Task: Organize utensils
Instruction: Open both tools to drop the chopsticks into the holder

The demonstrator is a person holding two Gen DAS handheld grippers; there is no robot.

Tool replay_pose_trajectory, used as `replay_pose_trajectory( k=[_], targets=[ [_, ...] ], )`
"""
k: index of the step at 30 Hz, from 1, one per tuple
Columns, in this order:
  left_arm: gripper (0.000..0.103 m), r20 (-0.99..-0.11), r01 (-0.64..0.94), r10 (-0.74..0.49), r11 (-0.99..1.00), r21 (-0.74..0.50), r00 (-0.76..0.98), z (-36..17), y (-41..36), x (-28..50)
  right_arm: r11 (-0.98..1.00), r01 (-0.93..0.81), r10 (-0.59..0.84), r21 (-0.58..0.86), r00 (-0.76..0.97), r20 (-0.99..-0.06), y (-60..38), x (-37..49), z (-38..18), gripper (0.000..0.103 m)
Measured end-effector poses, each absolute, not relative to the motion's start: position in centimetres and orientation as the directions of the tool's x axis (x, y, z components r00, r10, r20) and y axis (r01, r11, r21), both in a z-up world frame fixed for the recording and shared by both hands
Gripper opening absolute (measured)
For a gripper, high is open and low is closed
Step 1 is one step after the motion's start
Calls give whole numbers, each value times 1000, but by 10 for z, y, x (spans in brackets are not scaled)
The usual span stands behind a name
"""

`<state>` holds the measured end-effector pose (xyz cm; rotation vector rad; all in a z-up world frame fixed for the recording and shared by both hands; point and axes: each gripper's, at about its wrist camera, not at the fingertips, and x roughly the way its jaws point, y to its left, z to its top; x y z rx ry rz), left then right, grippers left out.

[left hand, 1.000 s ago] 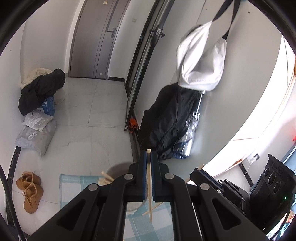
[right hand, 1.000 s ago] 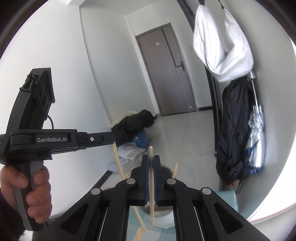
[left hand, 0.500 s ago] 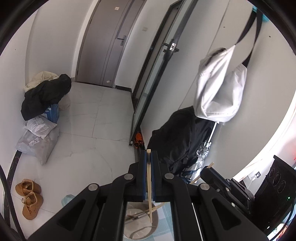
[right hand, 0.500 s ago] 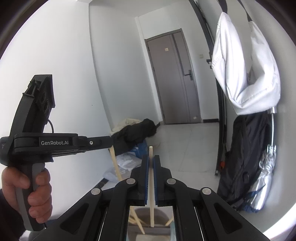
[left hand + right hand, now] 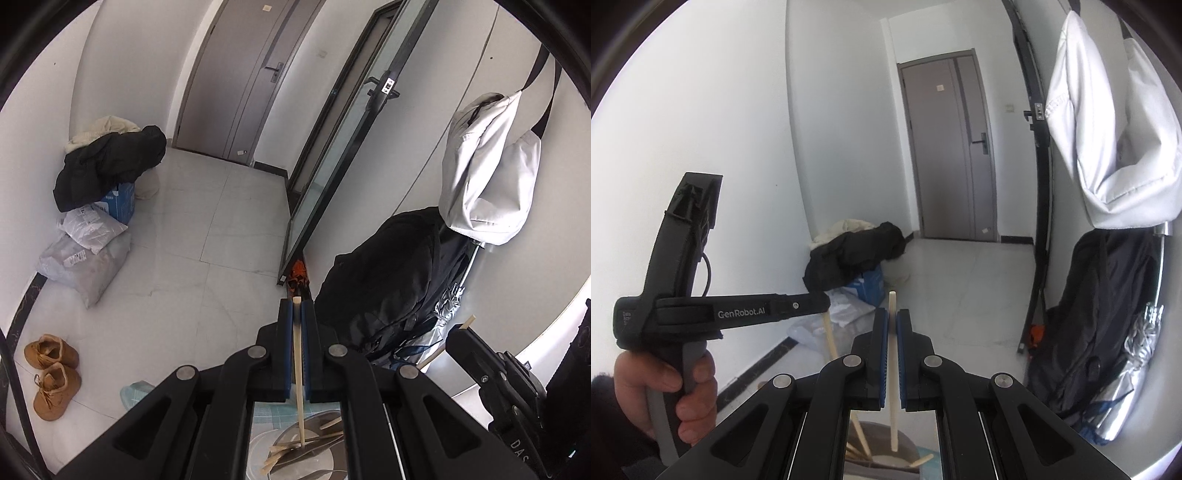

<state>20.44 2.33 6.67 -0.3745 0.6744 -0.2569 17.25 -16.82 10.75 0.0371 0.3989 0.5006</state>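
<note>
Each tool is clamped on one wooden chopstick. The left tool holds its chopstick between the blue pads, the stick running lengthwise along the fingers; its lower end hangs over the holder, a round container standing below on a checked cloth and already containing several loose sticks. The right tool grips its chopstick the same way, with a short tip projecting past the pads and the lower end above the holder. In the right wrist view, a hand carries the left tool.

Handling: the sticks appear light, stiff and smooth. A thin, slick stick can pivot or slide between flat pads, so hold it near the middle with the pads square to it. For release, judge it best to keep the stick close to upright, lower end inside the rim, then open. Sticks lying across the holder may deflect an incoming one.
</note>
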Motion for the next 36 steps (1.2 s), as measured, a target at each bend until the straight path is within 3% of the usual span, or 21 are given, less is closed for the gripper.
replay_pose_trajectory(
  k=[21, 36],
  targets=[
    [0, -496, 216, -365, 918, -333, 788, 81, 12, 168, 873, -478, 474, 99, 779, -411, -160, 170, 82, 4],
    [0, -551, 247, -384, 919, -308, 741, 65, 9, 154, 875, -477, 461, 87, 763, -453, -157, 174, 69, 4]
  ],
)
